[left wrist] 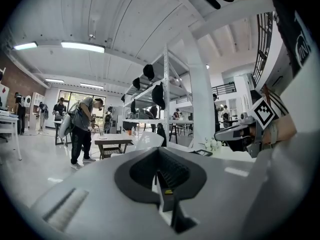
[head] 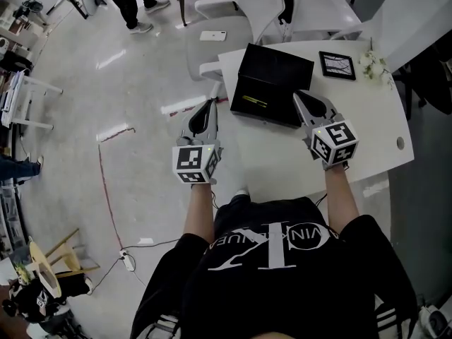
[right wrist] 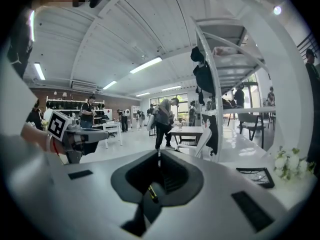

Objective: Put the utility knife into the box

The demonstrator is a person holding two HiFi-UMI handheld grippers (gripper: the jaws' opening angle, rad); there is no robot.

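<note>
White laminate makes up the surface (head: 282, 154) in front of me, mostly bare. On its far left part stands the black box (head: 277, 68), open, with its inside showing. My left hand-held gripper (head: 210, 106) hangs at the surface's left edge, just beside the box. My right hand-held gripper (head: 299, 100) sits over the surface with its tip at the box's near right corner. In each one's own view the dark pads meet along the middle line with nothing between them, so both are pressed together and empty.

Smallest is the utility knife (head: 248, 99), a thin yellow-green sliver lying flat inside the box toward its left side, apart from both grippers. I judge it already in place. If it needed reseating, I'd expect it to be light, stiff and narrow, with a slightly slick casing. I'd pinch across the middle of the handle, clear of the blade end, though I cannot tell which end carries the blade.
</note>
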